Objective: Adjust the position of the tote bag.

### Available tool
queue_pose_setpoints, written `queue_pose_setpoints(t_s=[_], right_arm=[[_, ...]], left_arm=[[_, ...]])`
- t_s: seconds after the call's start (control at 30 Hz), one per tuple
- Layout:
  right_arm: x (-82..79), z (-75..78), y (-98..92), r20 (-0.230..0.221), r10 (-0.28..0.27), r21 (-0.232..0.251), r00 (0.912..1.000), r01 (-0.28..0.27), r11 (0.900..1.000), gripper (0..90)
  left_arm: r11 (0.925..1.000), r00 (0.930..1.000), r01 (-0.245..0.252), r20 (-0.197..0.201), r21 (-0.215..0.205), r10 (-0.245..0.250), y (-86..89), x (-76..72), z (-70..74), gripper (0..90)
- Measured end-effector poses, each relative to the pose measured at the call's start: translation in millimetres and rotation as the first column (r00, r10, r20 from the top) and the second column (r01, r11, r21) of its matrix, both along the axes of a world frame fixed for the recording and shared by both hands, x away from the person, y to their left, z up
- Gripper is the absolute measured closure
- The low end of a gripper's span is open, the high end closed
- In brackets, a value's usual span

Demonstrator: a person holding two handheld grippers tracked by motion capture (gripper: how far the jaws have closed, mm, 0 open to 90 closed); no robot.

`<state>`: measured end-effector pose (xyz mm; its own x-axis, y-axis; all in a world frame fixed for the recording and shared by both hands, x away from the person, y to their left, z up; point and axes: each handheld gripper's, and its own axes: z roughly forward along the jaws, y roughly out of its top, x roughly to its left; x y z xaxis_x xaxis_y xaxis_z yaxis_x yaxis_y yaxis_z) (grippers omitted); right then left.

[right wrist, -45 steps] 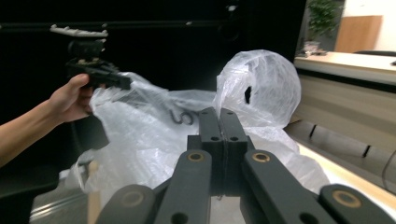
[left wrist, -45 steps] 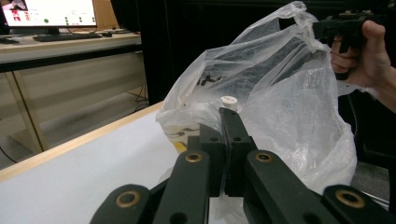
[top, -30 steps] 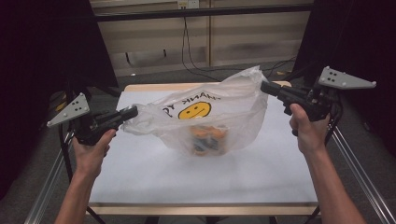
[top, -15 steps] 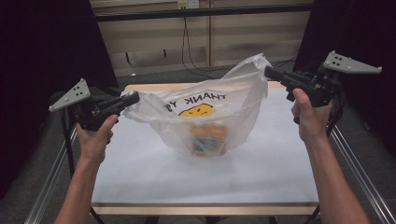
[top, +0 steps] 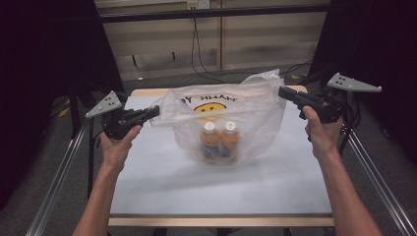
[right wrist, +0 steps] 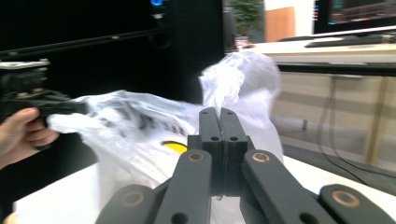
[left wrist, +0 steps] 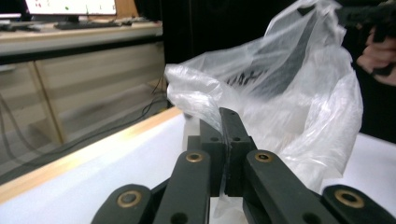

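Observation:
A clear plastic bag [top: 246, 115] with a yellow smiley face and black lettering stands on the white table [top: 196, 191], held up by both handles. Two orange bottles [top: 220, 140] with white caps stand upright inside it. My left gripper [top: 156, 111] is shut on the bag's left handle [left wrist: 205, 100], at the table's left. My right gripper [top: 281, 92] is shut on the right handle [right wrist: 233, 81], higher at the right. In the left gripper view the bag [left wrist: 289, 93] spreads wide beyond my jaws. The right gripper view shows the bag [right wrist: 140, 130] and the other hand.
Black curtains hang on both sides. Metal rails [top: 59, 172] run along the table's left and right sides. Cables [top: 196, 49] hang down a panelled wall behind the table. The white surface in front of the bag is bare.
Both grippers have lifted and pulled apart, stretching the bag wider and more upright. The two bottles now stand side by side in its bottom.

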<state>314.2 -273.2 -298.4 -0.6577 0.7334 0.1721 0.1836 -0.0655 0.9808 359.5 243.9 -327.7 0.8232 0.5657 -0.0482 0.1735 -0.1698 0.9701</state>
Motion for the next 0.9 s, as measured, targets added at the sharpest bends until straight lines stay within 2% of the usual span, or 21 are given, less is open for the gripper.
queue_pose_setpoints(t_s=[0.07,0.1,0.2,0.27,0.3,0.4,0.5,0.57,0.63,0.7,0.73,0.77,0.83,0.9], right_arm=[[-0.1,-4.0,-1.8,-0.005,-0.019,-0.004,0.9998,0.019,1.0,90.0],[-0.2,-12.1,-4.3,-0.019,-0.042,-0.015,0.999,0.041,0.999,90.0],[-2.1,-21.1,-6.5,-0.038,-0.057,-0.023,0.9977,0.056,0.998,90.0],[-5.0,-28.1,-8.5,-0.058,-0.063,-0.035,0.9963,0.061,0.998,90.0],[-6.8,-31.3,-9.7,-0.063,-0.065,-0.039,0.9959,0.063,0.997,90.0],[-10.9,-41.5,-13.5,-0.084,-0.075,-0.035,0.9936,0.073,0.997,90.0],[-12.3,-49.1,-16.8,-0.094,-0.081,-0.037,0.9922,0.078,0.996,90.0],[-13.5,-56.1,-20.4,-0.11,-0.086,-0.026,0.9903,0.083,0.996,90.0],[-15.9,-61.5,-26.9,-0.131,-0.103,-0.044,0.986,0.098,0.994,90.0],[-17.6,-63.6,-31.4,-0.136,-0.116,-0.053,0.9839,0.11,0.993,90.0],[-18.4,-65.1,-33.9,-0.138,-0.123,-0.06,0.9828,0.116,0.991,90.0],[-19.4,-66.6,-35.0,-0.147,-0.123,-0.051,0.9815,0.116,0.992,90.0],[-20.2,-70.9,-37.3,-0.155,-0.135,-0.068,0.9787,0.125,0.99,90.0],[-20.2,-72.6,-37.7,-0.16,-0.135,-0.072,0.9779,0.125,0.99,90.0]], left_arm=[[1.0,1.0,0.0,0.0,0.008,0.0,0.8,0.1,-2.3,89.9],[0.9999,0.9999,0.006,-0.01,0.013,-0.006,3.3,0.2,-7.4,89.9],[0.9993,0.9986,0.035,-0.041,0.014,-0.035,11.9,-4.0,-18.2,89.9],[0.999,0.9983,0.039,-0.045,0.024,-0.038,12.8,-6.1,-20.4,89.9],[0.9973,0.9969,0.056,-0.058,0.047,-0.054,15.0,-9.0,-23.9,89.9],[0.9961,0.996,0.055,-0.074,0.069,-0.05,19.1,-10.2,-29.8,89.9],[0.9953,0.9937,0.069,-0.093,0.068,-0.063,19.3,-9.2,-35.6,89.9],[0.9915,0.9915,0.081,-0.111,0.102,-0.069,17.3,-8.6,-42.7,89.9],[0.9884,0.9878,0.104,-0.127,0.11,-0.09,14.3,-8.1,-47.9,89.9],[0.9856,0.9871,0.106,-0.133,0.131,-0.089,12.6,-7.5,-50.2,89.9],[0.9849,0.9848,0.118,-0.143,0.127,-0.099,10.9,-7.3,-52.1,89.9],[0.9825,0.9837,0.124,-0.147,0.139,-0.104,8.6,-7.3,-53.6,89.9],[0.9773,0.9834,0.131,-0.146,0.166,-0.107,4.0,-7.5,-55.8,89.9],[0.9755,0.9823,0.139,-0.148,0.171,-0.114,1.2,-7.3,-57.4,89.9]])
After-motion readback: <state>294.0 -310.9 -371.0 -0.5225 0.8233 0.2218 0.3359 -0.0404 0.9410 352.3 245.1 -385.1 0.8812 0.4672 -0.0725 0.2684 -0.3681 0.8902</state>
